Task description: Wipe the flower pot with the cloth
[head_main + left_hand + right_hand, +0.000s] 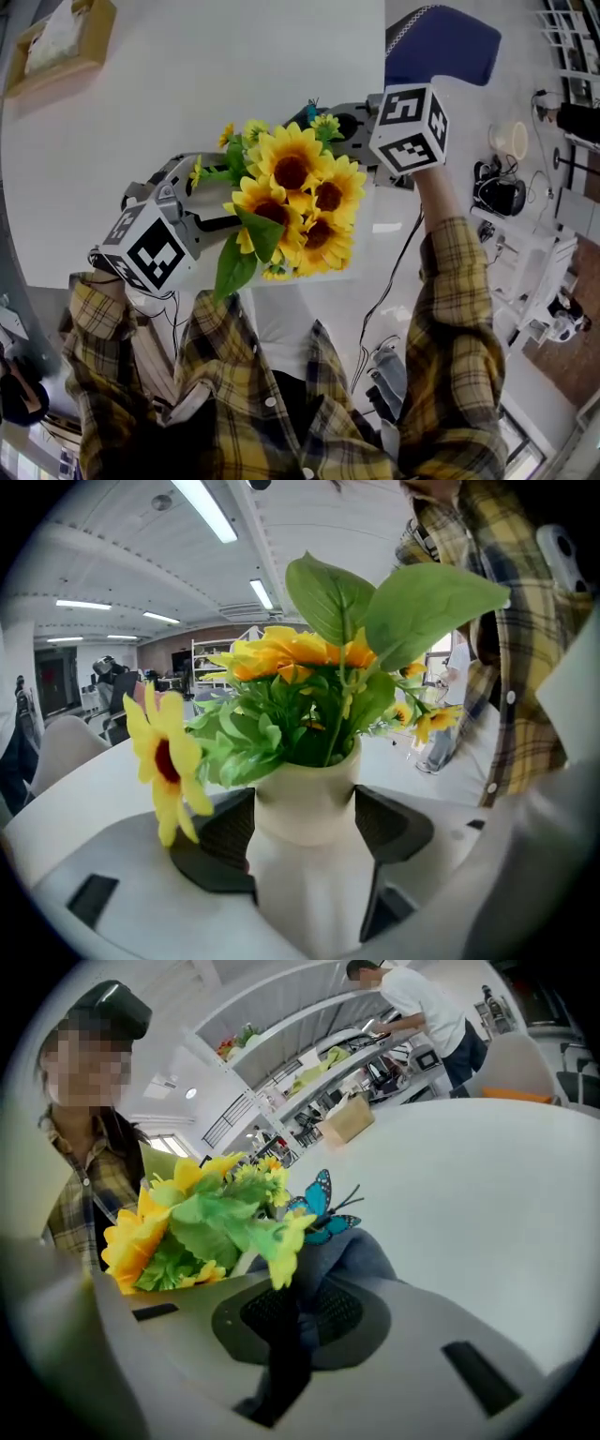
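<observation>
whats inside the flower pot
Yellow sunflowers and green leaves rise from the flower pot. Their foliage fills the mouth, so stem bases and any filling inside cannot be seen.

We see the flower pot (305, 808) in plain cream, with no pattern. Rising from it, the sunflowers (292, 173) are bright yellow with dark brown centres, and the leaves (431, 607) among them are fresh green. Beside the pot's blooms sits a butterfly (319, 1206), turquoise with black wing edges. The cloth (361, 1252) next to the pot is dull blue-grey (darker in its folds). The left gripper (305, 829) around the pot is pale grey with black, fine-meshed pads (220, 841); its cube (150, 246) shows black squares on white. Beyond the pot the table (187, 75) is white. Near the pot, the person's shirt (450, 319) is yellow-and-dark plaid.
</observation>
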`<state>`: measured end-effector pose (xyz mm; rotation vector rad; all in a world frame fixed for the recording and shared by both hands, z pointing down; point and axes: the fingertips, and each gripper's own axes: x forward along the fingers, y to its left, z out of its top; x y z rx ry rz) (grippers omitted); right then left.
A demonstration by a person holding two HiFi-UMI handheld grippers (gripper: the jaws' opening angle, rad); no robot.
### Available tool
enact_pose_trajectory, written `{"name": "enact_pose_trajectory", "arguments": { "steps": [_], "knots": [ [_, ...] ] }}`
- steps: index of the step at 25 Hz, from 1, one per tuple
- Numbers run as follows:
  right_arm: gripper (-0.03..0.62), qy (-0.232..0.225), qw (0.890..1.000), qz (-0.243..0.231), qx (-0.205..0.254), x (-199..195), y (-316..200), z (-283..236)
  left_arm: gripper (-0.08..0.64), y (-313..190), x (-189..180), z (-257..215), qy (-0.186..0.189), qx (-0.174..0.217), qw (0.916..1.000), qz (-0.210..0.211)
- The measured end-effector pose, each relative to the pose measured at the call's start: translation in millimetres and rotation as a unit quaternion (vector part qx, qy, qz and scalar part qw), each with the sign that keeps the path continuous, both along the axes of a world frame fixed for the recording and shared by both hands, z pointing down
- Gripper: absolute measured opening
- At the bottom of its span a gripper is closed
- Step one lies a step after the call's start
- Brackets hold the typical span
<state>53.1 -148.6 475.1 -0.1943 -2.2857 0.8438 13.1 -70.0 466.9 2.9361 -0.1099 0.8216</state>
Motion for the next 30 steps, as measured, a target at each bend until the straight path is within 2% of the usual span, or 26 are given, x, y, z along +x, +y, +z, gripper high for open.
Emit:
{"name": "enact_pose_trajectory", "arguments": {
  "steps": [3,7,9,12,14,18,20,23,25,27,30],
  "knots": [
    [0.017,-0.004,1.000,0.018,0.000,6.0,4.7,-0.2,0.342,0.7,-4.7,1.2,-0.003,0.000,0.9997,-0.023],
    [0.017,-0.013,0.999,0.050,0.002,29.8,19.8,-3.0,0.341,2.5,-4.5,-4.4,0.005,-0.008,0.9961,-0.087],
    [0.017,-0.019,0.997,0.075,0.012,40.9,30.1,-8.4,0.341,8.7,-8.0,-12.6,0.008,-0.016,0.9923,-0.122],
    [0.017,-0.027,0.992,0.123,0.028,55.0,46.5,-10.8,0.342,31.6,-15.2,-9.7,-0.010,-0.028,0.9859,-0.164],
    [0.017,-0.024,0.986,0.162,0.040,57.9,58.1,-10.1,0.342,48.1,-22.5,-5.9,-0.015,-0.039,0.9780,-0.205],
    [0.017,-0.018,0.968,0.245,0.052,53.1,86.5,-11.6,0.358,78.2,-30.8,-7.5,0.010,-0.073,0.9567,-0.282],
    [0.017,-0.021,0.957,0.283,0.050,50.5,102.2,-14.3,0.383,91.8,-25.9,-7.8,0.012,-0.080,0.9514,-0.297],
    [0.017,-0.020,0.936,0.349,0.051,49.0,120.5,-16.9,0.428,105.3,-11.8,-9.0,0.018,-0.084,0.9463,-0.312],
    [0.017,-0.013,0.920,0.389,0.050,46.5,130.2,-16.4,0.454,108.6,-3.1,-11.0,0.038,-0.099,0.9376,-0.331],
    [0.017,-0.005,0.908,0.417,0.051,39.9,138.5,-14.3,0.500,107.3,1.5,-13.5,0.059,-0.113,0.9264,-0.354],
    [0.017,0.000,0.898,0.437,0.058,29.9,146.0,-12.8,0.502,98.9,6.5,-20.8,0.085,-0.115,0.9105,-0.388]
  ]
}}
